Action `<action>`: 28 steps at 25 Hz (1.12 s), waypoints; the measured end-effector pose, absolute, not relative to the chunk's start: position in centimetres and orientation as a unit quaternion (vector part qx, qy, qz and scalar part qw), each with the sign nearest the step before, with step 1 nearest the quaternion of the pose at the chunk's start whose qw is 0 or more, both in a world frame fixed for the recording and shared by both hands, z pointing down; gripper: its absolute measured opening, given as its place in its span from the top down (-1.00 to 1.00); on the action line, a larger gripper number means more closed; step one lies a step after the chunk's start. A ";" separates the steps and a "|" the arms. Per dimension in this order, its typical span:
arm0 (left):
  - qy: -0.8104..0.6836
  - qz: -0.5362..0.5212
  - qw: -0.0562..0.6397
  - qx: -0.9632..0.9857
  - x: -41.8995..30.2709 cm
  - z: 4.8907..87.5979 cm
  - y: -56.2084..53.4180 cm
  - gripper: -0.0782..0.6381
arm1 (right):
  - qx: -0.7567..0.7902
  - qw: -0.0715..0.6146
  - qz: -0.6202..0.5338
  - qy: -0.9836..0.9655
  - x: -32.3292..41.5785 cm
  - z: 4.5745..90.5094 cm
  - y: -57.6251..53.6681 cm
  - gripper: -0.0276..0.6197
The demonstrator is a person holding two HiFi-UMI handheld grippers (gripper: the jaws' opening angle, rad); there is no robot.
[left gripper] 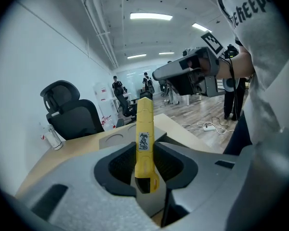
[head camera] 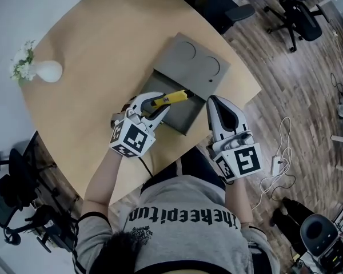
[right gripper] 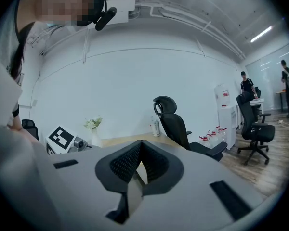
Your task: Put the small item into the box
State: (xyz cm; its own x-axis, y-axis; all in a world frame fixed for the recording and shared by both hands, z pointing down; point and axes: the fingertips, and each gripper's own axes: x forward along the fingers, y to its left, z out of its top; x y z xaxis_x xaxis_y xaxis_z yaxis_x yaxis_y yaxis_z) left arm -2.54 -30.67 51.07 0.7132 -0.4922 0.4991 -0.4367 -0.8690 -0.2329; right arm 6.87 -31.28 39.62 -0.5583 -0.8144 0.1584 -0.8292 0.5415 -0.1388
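The small item is a yellow bar-shaped tool (head camera: pixel 172 97) with a label on it (left gripper: pixel 144 138). My left gripper (head camera: pixel 160 103) is shut on its near end (left gripper: pixel 145 153), and its far end points out over the grey box (head camera: pixel 182 117). The box is open, and its lid (head camera: pixel 193 66) with two round dents lies flat behind it. My right gripper (head camera: pixel 213 100) hovers at the table's near edge, just right of the box. Its jaws (right gripper: pixel 140 150) are shut together with nothing between them.
A white vase of flowers (head camera: pixel 43 71) stands at the table's far left. The round wooden table (head camera: pixel 103 44) ends close to the box's right side. A power strip and cable (head camera: pixel 276 165) lie on the floor to the right, with office chairs (head camera: pixel 300 7) beyond.
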 end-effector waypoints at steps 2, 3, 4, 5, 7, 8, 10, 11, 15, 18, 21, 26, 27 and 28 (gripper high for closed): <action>0.239 -0.301 0.048 -0.922 -2.4 52.2 -30.6 0.45 | 0.470 0.038 0.102 -0.876 7.0 39.9 -31.4 0.90; 0.233 -0.309 0.048 -0.921 -2.3 52.8 -30.7 0.45 | 0.470 0.039 0.104 -0.875 7.2 40.1 -31.5 0.90; 0.228 -0.317 0.048 -0.919 -2.3 53.3 -30.7 0.45 | 0.471 0.040 0.106 -0.875 7.3 40.2 -31.5 0.90; 0.222 -0.324 0.047 -0.918 -2.2 53.8 -30.8 0.45 | 0.472 0.040 0.107 -0.874 7.5 40.4 -31.6 0.90; 0.209 -0.336 0.041 -0.918 -2.0 54.6 -30.8 0.45 | 0.475 0.041 0.110 -0.872 7.8 40.6 -31.7 0.90; 0.203 -0.342 0.038 -0.917 -1.8 55.0 -30.8 0.45 | 0.476 0.041 0.111 -0.871 8.1 40.7 -31.7 0.90; 0.191 -0.358 0.037 -0.913 -1.6 55.9 -30.7 0.45 | 0.479 0.042 0.113 -0.869 8.5 40.8 -31.7 0.90; 0.185 -0.367 0.037 -0.911 -1.5 56.3 -30.7 0.45 | 0.480 0.042 0.114 -0.868 8.7 40.9 -31.8 0.90; 0.164 -0.401 0.034 -0.901 -1.3 58.2 -30.5 0.45 | 0.483 0.043 0.118 -0.866 9.3 41.3 -32.1 0.90; 0.147 -0.425 0.029 -0.893 -1.3 59.3 -30.3 0.45 | 0.483 0.044 0.121 -0.866 9.3 41.6 -32.3 0.90; 0.137 -0.447 0.033 -0.883 -1.4 60.0 -30.4 0.45 | 0.483 0.045 0.123 -0.866 9.4 41.7 -32.5 0.90; 0.128 -0.474 0.020 -0.871 -1.3 61.2 -30.6 0.45 | 0.482 0.047 0.128 -0.865 9.9 42.0 -32.8 0.90; 0.125 -0.481 0.019 -0.868 -1.3 61.4 -30.6 0.45 | 0.482 0.047 0.129 -0.865 10.0 42.1 -32.9 0.90; 0.123 -0.487 0.018 -0.865 -1.2 61.7 -30.6 0.45 | 0.482 0.047 0.130 -0.865 10.1 42.2 -33.0 0.90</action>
